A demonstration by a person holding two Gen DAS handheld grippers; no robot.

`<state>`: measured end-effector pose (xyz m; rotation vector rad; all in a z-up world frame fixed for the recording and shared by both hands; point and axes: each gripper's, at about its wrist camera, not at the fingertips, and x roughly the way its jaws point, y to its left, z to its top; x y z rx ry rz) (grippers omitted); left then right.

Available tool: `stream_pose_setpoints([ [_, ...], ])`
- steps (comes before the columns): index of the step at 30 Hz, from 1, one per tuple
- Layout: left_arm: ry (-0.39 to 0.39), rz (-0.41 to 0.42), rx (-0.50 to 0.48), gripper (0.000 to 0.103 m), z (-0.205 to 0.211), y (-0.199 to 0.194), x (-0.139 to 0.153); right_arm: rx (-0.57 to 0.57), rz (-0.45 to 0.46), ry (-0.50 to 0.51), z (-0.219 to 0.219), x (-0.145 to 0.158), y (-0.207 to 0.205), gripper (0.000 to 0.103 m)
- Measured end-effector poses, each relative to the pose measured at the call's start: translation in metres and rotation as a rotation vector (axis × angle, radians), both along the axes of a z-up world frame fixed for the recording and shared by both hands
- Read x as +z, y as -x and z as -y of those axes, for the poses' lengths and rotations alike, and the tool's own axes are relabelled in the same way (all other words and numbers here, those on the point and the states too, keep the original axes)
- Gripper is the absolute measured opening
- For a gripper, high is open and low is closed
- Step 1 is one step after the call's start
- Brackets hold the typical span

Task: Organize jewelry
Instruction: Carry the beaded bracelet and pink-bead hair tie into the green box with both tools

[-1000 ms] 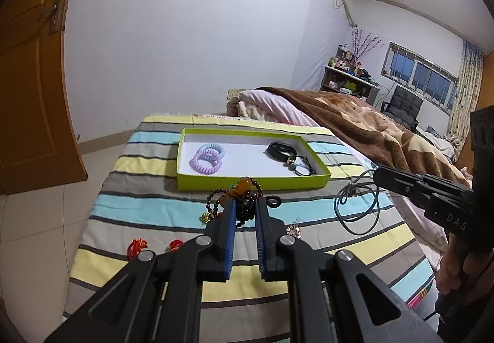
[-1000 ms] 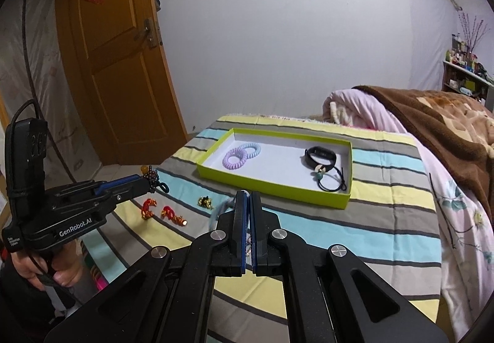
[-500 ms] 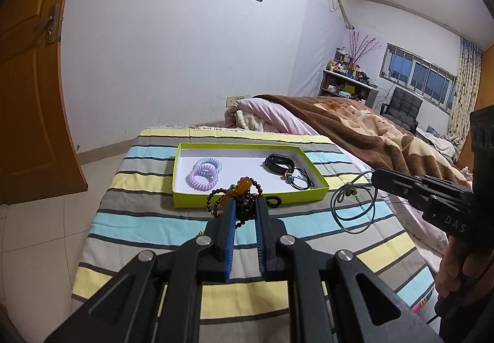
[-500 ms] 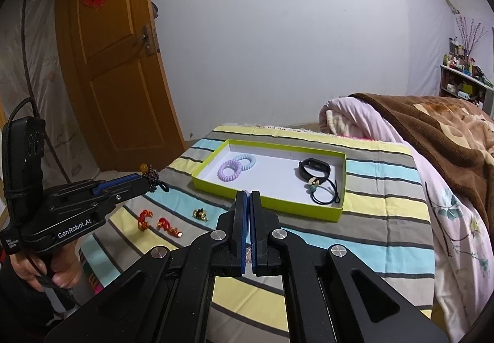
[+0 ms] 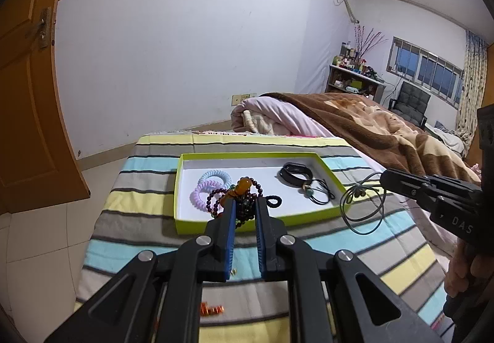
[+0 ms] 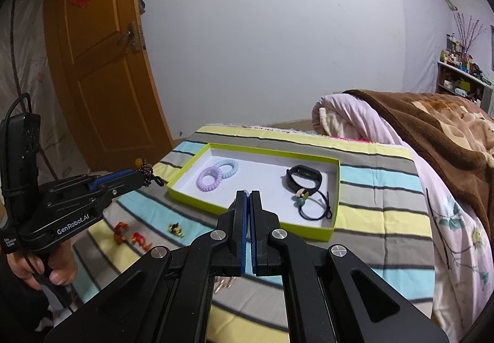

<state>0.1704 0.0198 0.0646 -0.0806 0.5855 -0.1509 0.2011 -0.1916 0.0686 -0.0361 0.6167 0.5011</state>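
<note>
Striped bedsheet [image 5: 148, 201]; left tongs [image 5: 244, 204] clenched on round-beaded bracelet [image 5: 237, 195], right tongs [image 6: 247, 198] clamped on thin cord [image 5: 364, 207]

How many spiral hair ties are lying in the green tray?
2: a purple spiral hair tie and a blue spiral hair tie, touching, at the green tray's left end. None seems hidden.

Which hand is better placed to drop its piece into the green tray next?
Left. The left gripper already holds the bead bracelet just short of the green tray; the right gripper's cord necklace hangs beside it.
</note>
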Motion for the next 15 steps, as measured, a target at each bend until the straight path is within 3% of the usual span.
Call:
stream_pose_setpoints([
  [15,-0.022,-0.049,0.018,0.013,0.003,-0.080,-0.032,-0.017,-0.051,0.027,-0.006,-0.034,-0.082,0.001],
])
